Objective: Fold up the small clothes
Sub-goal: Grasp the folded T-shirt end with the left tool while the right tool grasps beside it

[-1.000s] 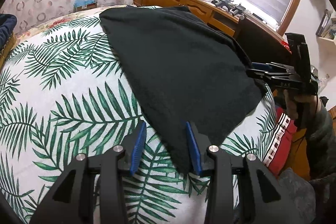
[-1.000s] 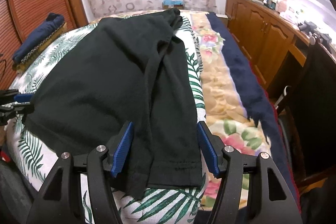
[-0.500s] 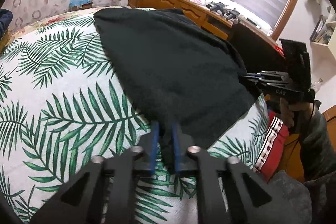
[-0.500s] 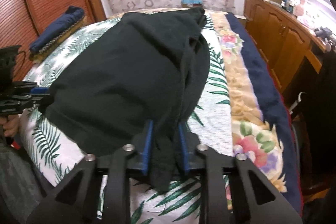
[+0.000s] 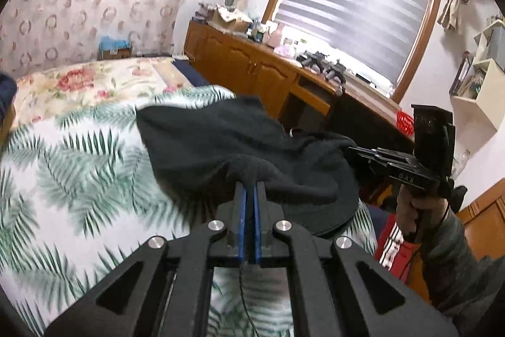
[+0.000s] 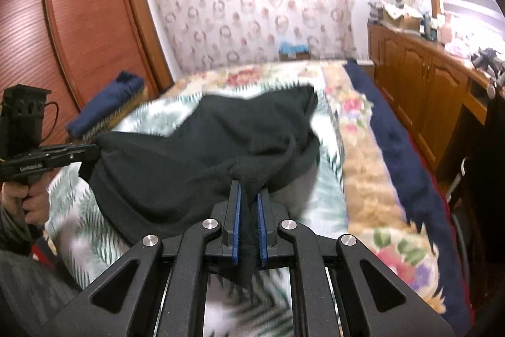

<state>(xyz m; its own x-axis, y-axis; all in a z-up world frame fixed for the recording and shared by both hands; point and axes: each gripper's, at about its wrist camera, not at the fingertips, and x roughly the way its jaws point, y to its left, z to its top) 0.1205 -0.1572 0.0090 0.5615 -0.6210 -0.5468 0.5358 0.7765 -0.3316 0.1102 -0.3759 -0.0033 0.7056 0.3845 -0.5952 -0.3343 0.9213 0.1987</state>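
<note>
A dark green garment (image 5: 221,141) lies on the palm-leaf sheet (image 5: 79,179) of a bed, with its near edge raised off the sheet. My left gripper (image 5: 247,183) is shut on one near corner, and the cloth bunches over its blue pads. At the right of the left wrist view, my right gripper (image 5: 348,152) grips the other corner. In the right wrist view the garment (image 6: 189,163) hangs from my right gripper (image 6: 251,185). Its jaws are closing with a fold of cloth pinched between them. My left gripper (image 6: 94,149) holds the far left corner.
Wooden cabinets (image 5: 252,68) with clutter run along the window side. A brown wardrobe (image 6: 79,37) stands on the other side. Folded navy clothes (image 6: 107,103) sit at the bed's edge near it. A floral blanket (image 6: 363,163) with a navy border covers the bed's right side.
Both grippers went from open around the garment's near hem to closed on it. They then rose, lifting the near edge off the sheet.
</note>
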